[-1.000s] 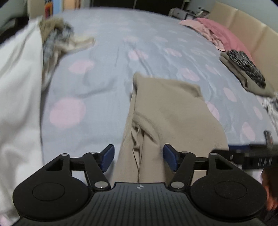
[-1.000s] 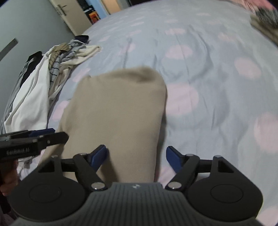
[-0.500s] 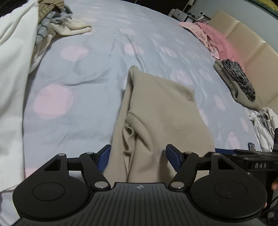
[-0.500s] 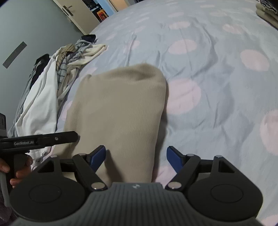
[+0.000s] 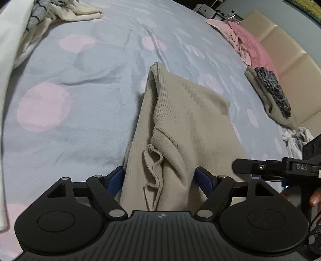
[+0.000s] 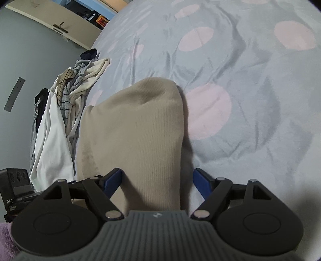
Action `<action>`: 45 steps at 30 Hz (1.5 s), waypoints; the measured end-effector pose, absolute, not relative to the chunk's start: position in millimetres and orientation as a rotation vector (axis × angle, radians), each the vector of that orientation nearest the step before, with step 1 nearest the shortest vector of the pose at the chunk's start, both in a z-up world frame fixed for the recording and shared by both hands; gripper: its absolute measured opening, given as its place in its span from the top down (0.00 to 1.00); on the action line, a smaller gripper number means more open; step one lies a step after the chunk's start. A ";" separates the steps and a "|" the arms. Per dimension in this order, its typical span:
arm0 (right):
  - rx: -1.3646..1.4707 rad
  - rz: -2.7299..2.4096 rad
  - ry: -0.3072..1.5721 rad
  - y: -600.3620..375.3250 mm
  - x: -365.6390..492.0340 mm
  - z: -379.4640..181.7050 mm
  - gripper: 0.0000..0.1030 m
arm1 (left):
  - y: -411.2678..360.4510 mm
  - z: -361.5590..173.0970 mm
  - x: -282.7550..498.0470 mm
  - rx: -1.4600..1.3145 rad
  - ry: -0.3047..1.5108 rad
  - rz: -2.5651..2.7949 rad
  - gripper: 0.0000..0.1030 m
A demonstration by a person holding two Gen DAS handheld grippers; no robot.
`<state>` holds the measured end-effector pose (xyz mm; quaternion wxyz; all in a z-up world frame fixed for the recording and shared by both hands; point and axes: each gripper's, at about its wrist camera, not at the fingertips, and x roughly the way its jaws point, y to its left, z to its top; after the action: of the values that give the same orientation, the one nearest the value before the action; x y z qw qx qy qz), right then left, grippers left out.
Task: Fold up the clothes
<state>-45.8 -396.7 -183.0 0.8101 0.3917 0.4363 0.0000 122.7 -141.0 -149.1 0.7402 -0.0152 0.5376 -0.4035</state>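
Spotted bedsheet [image 5: 84,104] under us; left gripper [image 5: 160,178] and right gripper [image 6: 157,180] both spread wide, each straddling the beige ribbed garment [image 5: 190,120]; unfolded pile [image 6: 60,112] far left.

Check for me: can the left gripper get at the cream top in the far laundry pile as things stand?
Probably not. The left gripper has the beige garment between its open fingers, and the cream top lies far across the bedsheet.

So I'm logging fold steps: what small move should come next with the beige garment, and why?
Probably close both on the near edge. The left hand-held gripper and right hand-held gripper are open astride the beige garment, which lies part-folded on the bedsheet.
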 end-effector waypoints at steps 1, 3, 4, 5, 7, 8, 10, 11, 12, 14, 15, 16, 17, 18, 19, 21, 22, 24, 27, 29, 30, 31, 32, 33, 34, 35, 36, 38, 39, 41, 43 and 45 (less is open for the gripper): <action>0.836 0.006 0.934 -396.0 -43.2 -184.4 0.22 | -142.1 -149.9 123.4 -0.036 1.178 -0.892 0.27; 0.832 0.011 0.939 -394.7 -38.9 -187.1 0.22 | -144.4 -151.3 124.8 -0.040 1.176 -0.905 0.29; 0.832 0.014 0.940 -394.2 -36.9 -188.0 0.22 | -145.6 -151.8 125.3 -0.041 1.176 -0.909 0.30; 0.833 0.017 0.941 -393.7 -35.0 -188.9 0.22 | -146.8 -152.4 126.3 -0.041 1.178 -0.911 0.31; 0.832 0.017 0.942 -393.2 -32.1 -189.6 0.23 | -148.1 -152.8 128.3 -0.045 1.182 -0.912 0.34; 0.830 0.016 0.940 -392.9 -31.3 -189.5 0.28 | -148.8 -152.8 128.8 -0.046 1.182 -0.912 0.35; 0.825 0.017 0.935 -391.9 -29.6 -189.0 0.37 | -150.8 -152.1 128.0 -0.038 1.174 -0.911 0.39; 0.820 0.019 0.933 -391.3 -28.9 -188.6 0.40 | -151.7 -151.7 126.8 -0.033 1.168 -0.915 0.42; 0.807 0.020 0.933 -390.4 -28.5 -187.6 0.43 | -152.3 -151.1 125.8 -0.030 1.164 -0.918 0.43; 0.793 0.018 0.928 -389.2 -28.6 -185.5 0.47 | -152.5 -150.0 124.6 -0.032 1.159 -0.919 0.49; 0.793 0.015 0.922 -388.8 -29.4 -184.0 0.50 | -152.1 -148.7 123.9 -0.034 1.156 -0.919 0.50; 0.793 0.013 0.916 -388.5 -30.2 -182.5 0.51 | -152.0 -147.3 123.1 -0.034 1.151 -0.918 0.53; 0.791 0.013 0.908 -388.2 -31.0 -180.7 0.55 | -152.4 -145.5 121.8 -0.032 1.142 -0.916 0.57; 0.788 0.014 0.900 -387.4 -31.9 -177.8 0.58 | -152.4 -143.0 119.9 -0.029 1.130 -0.916 0.59; 0.785 0.015 0.892 -386.6 -32.9 -174.9 0.59 | -152.3 -140.2 117.8 -0.026 1.115 -0.918 0.62; 0.775 0.017 0.873 -384.8 -35.6 -168.2 0.62 | -151.8 -134.1 114.1 -0.029 1.087 -0.925 0.64; 0.771 0.016 0.861 -384.2 -37.8 -164.3 0.63 | -151.6 -130.6 112.1 -0.038 1.074 -0.933 0.66; 0.766 0.004 0.834 -384.7 -43.1 -156.3 0.63 | -151.3 -123.7 108.0 -0.057 1.049 -0.947 0.66; 0.772 -0.009 0.794 -388.9 -53.4 -144.6 0.63 | -155.1 -113.9 100.6 -0.065 1.020 -0.971 0.66; 0.764 -0.015 0.774 -390.9 -62.0 -137.3 0.63 | -159.7 -108.0 95.0 -0.067 1.005 -0.986 0.66; 0.759 -0.018 0.763 -392.1 -66.5 -133.6 0.63 | -162.7 -104.5 91.5 -0.064 0.997 -0.996 0.66; 0.753 -0.022 0.750 -394.1 -72.5 -129.7 0.63 | -165.5 -101.3 88.4 -0.060 0.989 -1.005 0.66; 0.752 -0.026 0.741 -396.4 -77.8 -126.6 0.63 | -168.8 -97.7 84.9 -0.053 0.981 -1.013 0.66; 0.753 -0.029 0.733 -398.9 -82.7 -123.5 0.63 | -172.7 -93.6 80.9 -0.042 0.971 -1.022 0.66; 0.754 -0.032 0.725 -402.2 -88.8 -120.1 0.63 | -177.8 -89.5 77.1 -0.035 0.962 -1.032 0.66; 0.755 -0.033 0.721 -406.1 -93.3 -116.9 0.63 | -185.7 -85.2 74.1 -0.038 0.954 -1.044 0.66; 0.760 -0.035 0.715 -411.4 -98.7 -113.2 0.63 | -193.5 -80.9 71.0 -0.040 0.947 -1.056 0.66; 0.769 -0.039 0.709 -423.0 -108.4 -105.1 0.63 | -209.2 -72.2 64.9 -0.046 0.932 -1.080 0.66; 0.772 -0.042 0.707 -429.3 -113.0 -100.5 0.63 | -217.1 -67.9 61.9 -0.049 0.924 -1.092 0.66; 0.770 -0.049 0.694 -445.9 -122.8 -87.1 0.63 | -232.7 -59.3 55.8 -0.054 0.909 -1.117 0.66; 0.761 -0.061 0.677 -463.8 -131.3 -72.5 0.63 | -248.4 -50.7 49.7 -0.059 0.894 -1.141 0.66; 0.742 -0.078 0.670 -488.6 -139.0 -57.0 0.63 | -270.8 -44.1 45.8 -0.073 0.885 -1.169 0.66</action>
<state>-139.0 -488.6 -57.0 0.8769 0.3555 0.3212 -0.0376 45.8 -270.8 -44.1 0.7426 -0.0332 0.4037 -0.5333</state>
